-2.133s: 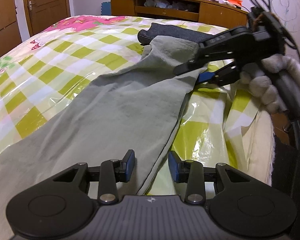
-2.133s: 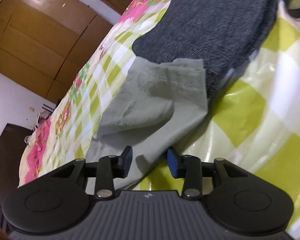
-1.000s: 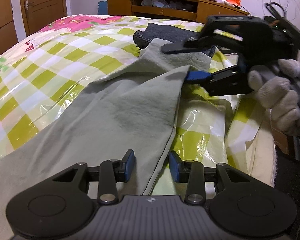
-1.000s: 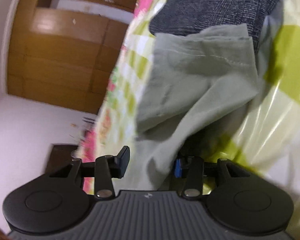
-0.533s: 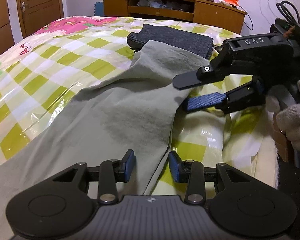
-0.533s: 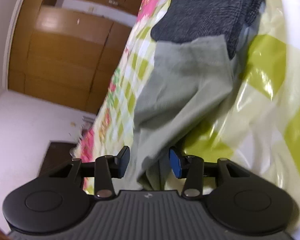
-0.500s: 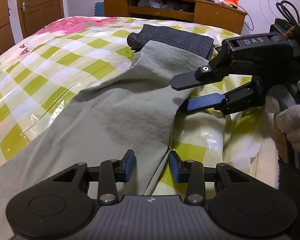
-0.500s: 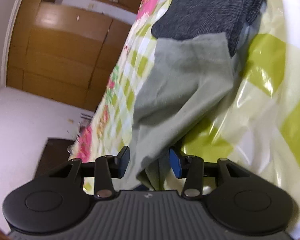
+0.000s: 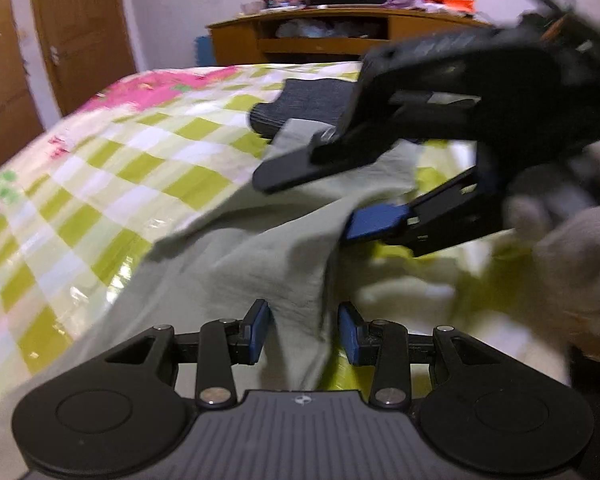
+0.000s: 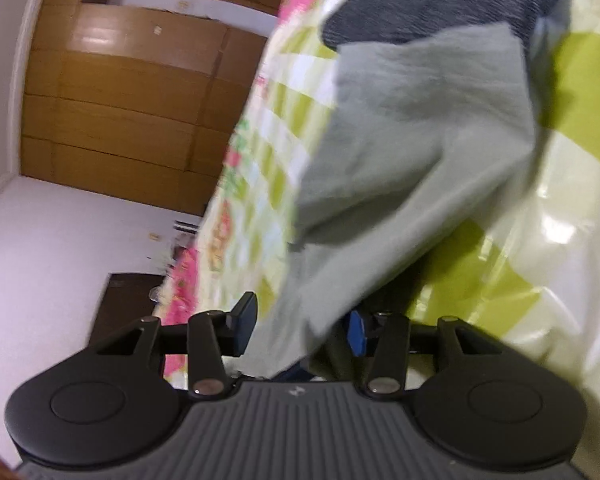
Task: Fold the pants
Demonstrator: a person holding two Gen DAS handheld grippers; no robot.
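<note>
On the bed [image 9: 112, 168], over its green-checked plastic-covered sheet, the grey-green pants [image 9: 236, 264] lie stretched toward a folded dark garment [image 9: 312, 96], far end touching it. Left gripper [image 9: 304, 330]: fingers apart, pants edge running loose between the pads, not pinched. Right gripper [image 9: 332, 196], in a gloved hand [image 9: 572, 248]: fingers spread, a raised pants fold between them; right wrist view blurred, pads not pressing.

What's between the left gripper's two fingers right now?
A fold of the grey-green pants runs between the left gripper's fingers, seen in the left wrist view.
</note>
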